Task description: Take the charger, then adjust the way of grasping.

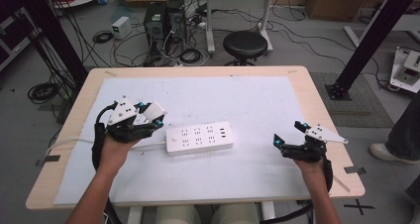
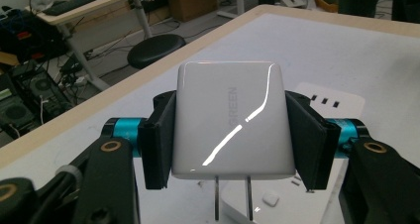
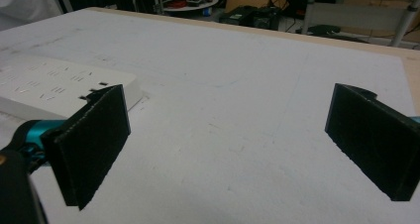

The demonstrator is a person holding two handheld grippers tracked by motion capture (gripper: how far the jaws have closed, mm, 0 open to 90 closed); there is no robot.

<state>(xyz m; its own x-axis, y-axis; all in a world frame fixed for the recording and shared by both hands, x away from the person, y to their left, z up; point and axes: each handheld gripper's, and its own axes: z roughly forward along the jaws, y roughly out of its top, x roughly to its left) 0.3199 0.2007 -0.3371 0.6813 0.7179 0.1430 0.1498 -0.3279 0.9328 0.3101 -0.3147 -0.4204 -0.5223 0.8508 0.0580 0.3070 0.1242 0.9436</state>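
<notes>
A white power strip (image 1: 199,138) lies in the middle of the white mat (image 1: 257,100). Just left of it my left gripper (image 1: 150,115) is shut on a white charger (image 1: 154,109). In the left gripper view the glossy charger (image 2: 229,120) sits clamped between both pads (image 2: 158,140), its two prongs pointing down above the end of the power strip (image 2: 282,199). My right gripper (image 1: 289,133) hovers low over the mat at the right, open and holding nothing. In the right gripper view its pads (image 3: 91,142) stand wide apart, with the power strip (image 3: 54,87) at far left.
The strip's white cable (image 1: 64,143) runs off the left table edge. A black stool (image 1: 244,44) stands beyond the far edge, amid floor cables and computer boxes (image 1: 163,21). A black frame post (image 1: 369,40) rises at the right.
</notes>
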